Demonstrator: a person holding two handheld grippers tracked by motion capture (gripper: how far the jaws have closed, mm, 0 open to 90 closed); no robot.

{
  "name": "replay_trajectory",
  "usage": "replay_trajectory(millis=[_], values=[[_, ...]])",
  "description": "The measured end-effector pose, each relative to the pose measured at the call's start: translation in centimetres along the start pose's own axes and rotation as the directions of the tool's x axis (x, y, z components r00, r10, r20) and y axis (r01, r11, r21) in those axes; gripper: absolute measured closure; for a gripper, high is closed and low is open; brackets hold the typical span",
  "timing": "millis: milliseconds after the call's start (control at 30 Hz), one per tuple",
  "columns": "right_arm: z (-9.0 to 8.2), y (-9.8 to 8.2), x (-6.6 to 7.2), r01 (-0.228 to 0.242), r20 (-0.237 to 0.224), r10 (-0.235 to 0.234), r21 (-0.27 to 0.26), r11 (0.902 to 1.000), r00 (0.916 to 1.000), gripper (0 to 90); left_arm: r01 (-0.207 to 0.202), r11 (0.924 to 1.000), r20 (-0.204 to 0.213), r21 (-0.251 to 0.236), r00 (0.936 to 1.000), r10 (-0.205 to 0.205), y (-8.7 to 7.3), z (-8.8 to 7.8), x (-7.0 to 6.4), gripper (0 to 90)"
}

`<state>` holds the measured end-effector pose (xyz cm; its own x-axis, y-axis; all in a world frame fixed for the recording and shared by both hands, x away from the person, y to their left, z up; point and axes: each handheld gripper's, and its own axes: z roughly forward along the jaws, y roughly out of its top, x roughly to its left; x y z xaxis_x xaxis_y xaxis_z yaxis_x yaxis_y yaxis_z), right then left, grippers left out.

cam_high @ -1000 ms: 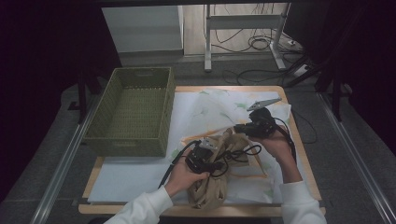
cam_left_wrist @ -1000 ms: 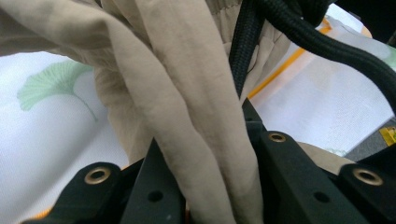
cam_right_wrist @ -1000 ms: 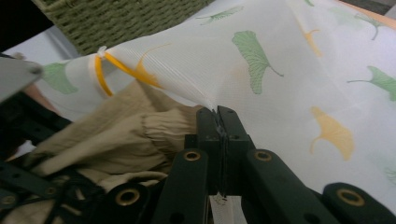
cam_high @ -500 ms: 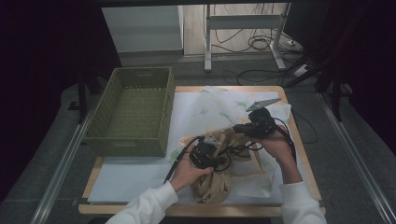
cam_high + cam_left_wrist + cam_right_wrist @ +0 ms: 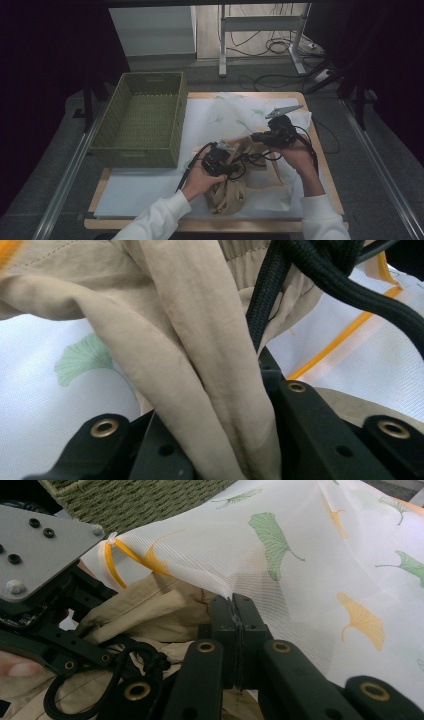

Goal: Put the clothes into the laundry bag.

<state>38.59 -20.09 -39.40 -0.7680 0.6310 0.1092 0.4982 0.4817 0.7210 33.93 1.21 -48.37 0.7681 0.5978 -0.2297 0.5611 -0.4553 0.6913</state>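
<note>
A beige garment lies bunched at the table's front, one fold rising between my left gripper's jaws. That left gripper is shut on the beige cloth, with a black cable crossing just beyond it. A white mesh bag printed with green and orange leaves is spread on the table. My right gripper is shut on the bag's edge, its jaws pressed together and holding the mesh up over the garment. The left gripper's grey plate is close by.
A green woven basket stands empty at the left of the table, beside the mesh bag. The wooden table's front edge is near the person's sleeves. Cables and a desk frame are on the floor beyond.
My left gripper has shifted slightly up and toward the bag's opening, drawing the beige garment with it. The right gripper has stayed in place on the mesh.
</note>
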Motion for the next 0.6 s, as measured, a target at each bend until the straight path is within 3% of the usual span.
replay_trajectory(millis=[233, 333, 433, 600], values=[[-0.5, 0.2, 0.2, 0.007, 0.001, -0.007, -0.013, 0.9999, 1.0, 89.0, 0.021, 0.9998, -0.017, 0.0, 0.9996, -0.021, -0.1, -0.3, 0.9, 77.9], [-0.7, 0.2, 0.3, 0.008, -0.002, -0.008, -0.017, 0.9998, 1.0, 89.0, 0.016, 0.9998, -0.05, -0.012, 0.9986, -0.016, -0.1, -0.3, 1.2, 77.9], [-0.6, 0.3, 0.4, 0.015, -0.003, -0.015, -0.015, 0.9998, 0.9999, 89.0, 0.041, 0.9989, -0.057, -0.021, 0.9975, -0.042, 0.1, -0.2, 1.6, 77.9], [-0.4, 0.4, 0.8, 0.025, -0.008, -0.025, -0.007, 0.9997, 0.9996, 89.0, 0.029, 0.9991, -0.083, -0.031, 0.9961, -0.031, 0.7, 0.6, 1.4, 77.9]])
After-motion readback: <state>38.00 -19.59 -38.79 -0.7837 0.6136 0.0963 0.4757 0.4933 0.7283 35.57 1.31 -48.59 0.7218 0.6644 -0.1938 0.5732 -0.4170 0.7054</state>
